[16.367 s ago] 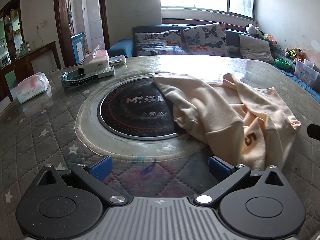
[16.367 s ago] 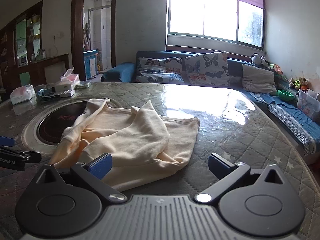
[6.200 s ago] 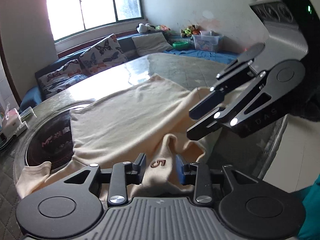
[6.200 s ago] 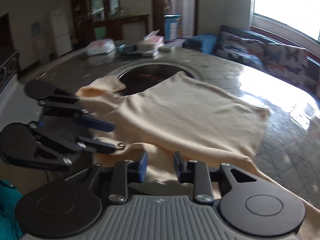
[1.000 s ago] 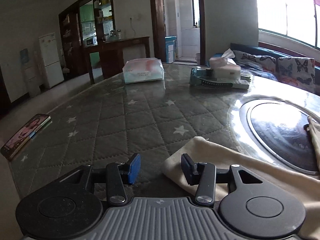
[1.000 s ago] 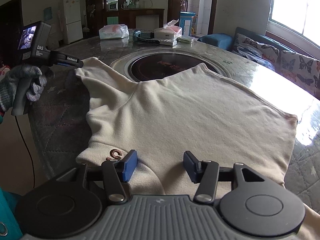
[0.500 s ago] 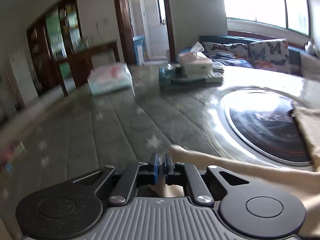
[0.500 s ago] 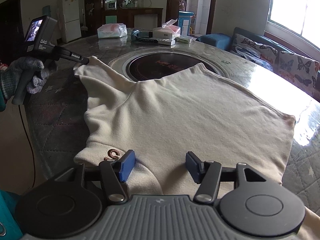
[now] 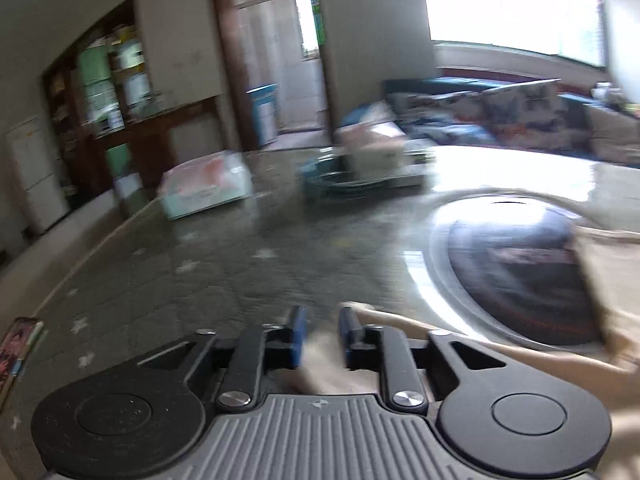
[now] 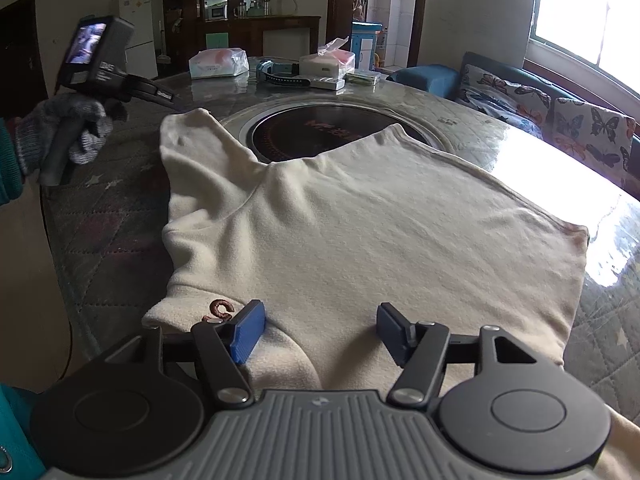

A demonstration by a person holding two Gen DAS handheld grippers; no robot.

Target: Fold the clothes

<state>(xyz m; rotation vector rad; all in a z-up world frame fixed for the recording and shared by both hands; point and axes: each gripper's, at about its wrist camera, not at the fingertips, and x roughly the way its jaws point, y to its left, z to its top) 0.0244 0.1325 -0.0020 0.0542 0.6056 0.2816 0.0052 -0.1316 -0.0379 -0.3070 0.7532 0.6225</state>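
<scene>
We let both grippers' jaws open; the left gripper [image 9: 322,336] straddles the sleeve [image 10: 192,152] tip, ungripped, the right gripper [image 10: 318,330] hovering empty; regrip sleeve deeper.

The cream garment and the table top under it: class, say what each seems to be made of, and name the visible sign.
Cream garment: probably a soft fleece or brushed knit, matte; its surface looks fuzzy and it lies in rounded folds.
Table top: seemingly a quilted, star-printed cloth under a clear glossy sheet, glass or plastic; window glare mirrors off it while the stitched diamonds show through.
</scene>
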